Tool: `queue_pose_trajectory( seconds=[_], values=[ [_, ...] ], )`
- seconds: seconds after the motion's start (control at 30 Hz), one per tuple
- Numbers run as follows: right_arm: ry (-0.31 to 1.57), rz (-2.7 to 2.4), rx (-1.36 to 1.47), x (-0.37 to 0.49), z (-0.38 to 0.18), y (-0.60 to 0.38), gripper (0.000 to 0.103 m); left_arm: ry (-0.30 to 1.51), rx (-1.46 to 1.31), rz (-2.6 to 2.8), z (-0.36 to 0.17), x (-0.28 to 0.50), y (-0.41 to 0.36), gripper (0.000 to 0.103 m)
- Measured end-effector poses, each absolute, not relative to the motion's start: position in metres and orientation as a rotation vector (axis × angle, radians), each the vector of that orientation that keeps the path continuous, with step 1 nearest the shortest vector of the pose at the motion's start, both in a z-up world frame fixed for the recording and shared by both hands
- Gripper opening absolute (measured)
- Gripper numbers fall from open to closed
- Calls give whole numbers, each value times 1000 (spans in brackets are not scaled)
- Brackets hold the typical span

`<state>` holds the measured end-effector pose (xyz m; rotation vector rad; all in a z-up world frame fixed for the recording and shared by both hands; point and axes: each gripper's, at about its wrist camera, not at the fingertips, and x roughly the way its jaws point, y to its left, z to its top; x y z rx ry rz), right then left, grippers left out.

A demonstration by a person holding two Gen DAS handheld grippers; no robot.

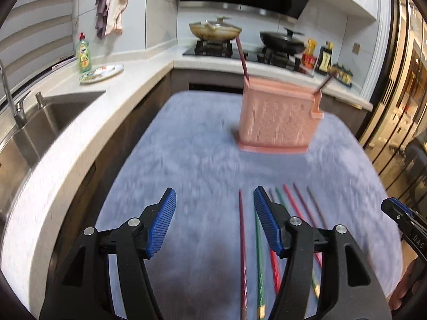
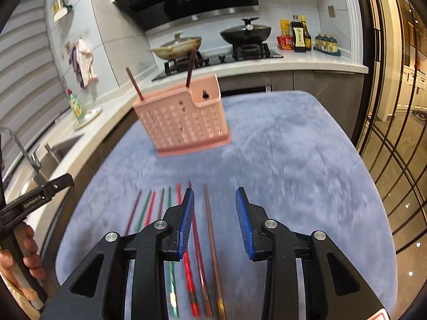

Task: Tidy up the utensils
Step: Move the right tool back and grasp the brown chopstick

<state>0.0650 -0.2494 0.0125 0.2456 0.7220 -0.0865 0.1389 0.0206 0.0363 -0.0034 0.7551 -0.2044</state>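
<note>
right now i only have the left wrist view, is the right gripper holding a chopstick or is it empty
Observer: Empty. The right gripper stands open, with nothing between its pads.
Operator: ok so what is under it
Observer: The brown chopstick, at the right end of the row, lies on the blue cloth just below the gap.
Operator: part of that row is hidden for me, how many are lying there
Observer: I count eight in the right wrist view, though the picture is a little blurred.
</note>
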Motion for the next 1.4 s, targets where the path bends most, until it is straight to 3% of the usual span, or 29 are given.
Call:
queue_pose_trajectory(
  seconds=[0.4,0.87,1.4],
  values=[
    [855,-81,215,23,-47,-232,32,898,22,-193,-21,89,31,58],
    [900,-66,190,16,-68,-221,11,961,32,-210,-45,69,29,58],
    [925,-67,190,14,-84,-221,9,998,52,-260,-57,58,16,58]
  ],
)
